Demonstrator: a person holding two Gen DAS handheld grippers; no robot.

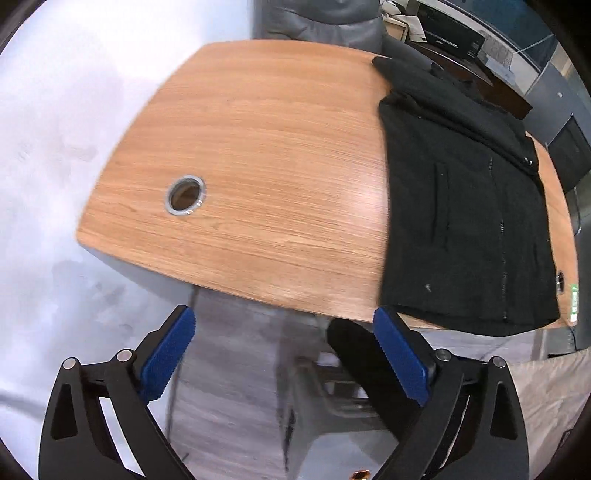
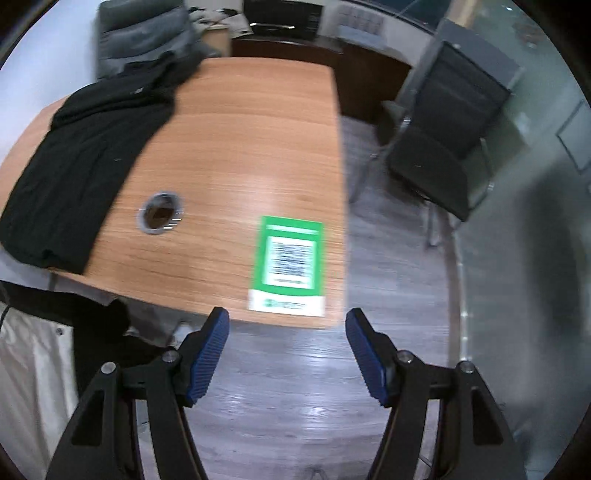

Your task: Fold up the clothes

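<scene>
A black zip-up jacket (image 1: 461, 206) lies spread flat on the wooden table (image 1: 258, 166), its hem at the near edge and its collar toward the far side. In the right wrist view the jacket (image 2: 81, 155) lies on the table's left part. My left gripper (image 1: 284, 332) is open and empty, held off the near table edge, left of the jacket's hem. My right gripper (image 2: 286, 332) is open and empty, held just off the near edge of the table (image 2: 240, 147), well right of the jacket.
A round cable hole (image 1: 185, 195) sits in the tabletop left of the jacket; another hole (image 2: 160, 213) lies right of it. A green and white card (image 2: 290, 266) lies near the table's front right corner. A dark chair (image 2: 443, 147) stands to the right. A grey chair (image 1: 325, 22) stands behind.
</scene>
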